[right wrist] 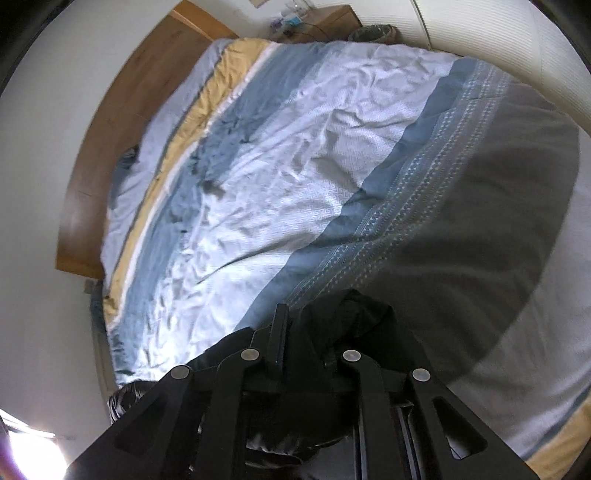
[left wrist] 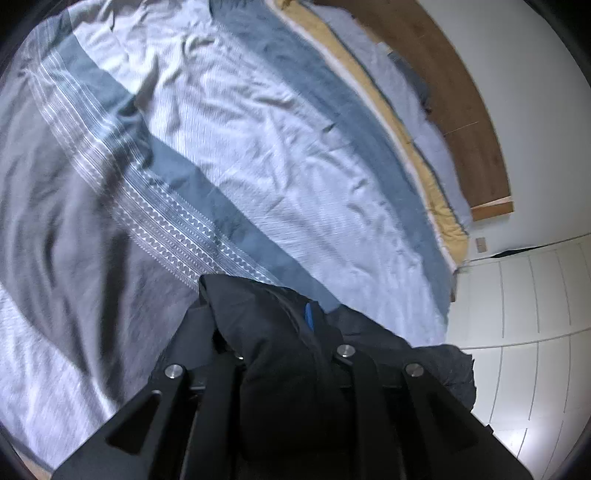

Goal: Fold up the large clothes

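Note:
A black garment (left wrist: 284, 369) is bunched up between the fingers of my left gripper (left wrist: 266, 317), which is shut on it; a small blue tag (left wrist: 308, 316) shows in the folds. The cloth hides the fingertips and trails off to the right. In the right wrist view, my right gripper (right wrist: 314, 332) is shut on another bunch of the same black garment (right wrist: 358, 314), which covers its right finger. The left finger (right wrist: 280, 332) stands bare. Both grippers hang above the near part of the bed.
The bed carries a rumpled duvet (left wrist: 258, 140) in white, blue, grey and yellow stripes, with a wooden headboard (left wrist: 454, 99) behind. White wardrobe doors (left wrist: 524, 295) stand to the right. A wooden dresser (right wrist: 317, 22) with small items and a basket (right wrist: 371, 33) sit past the bed.

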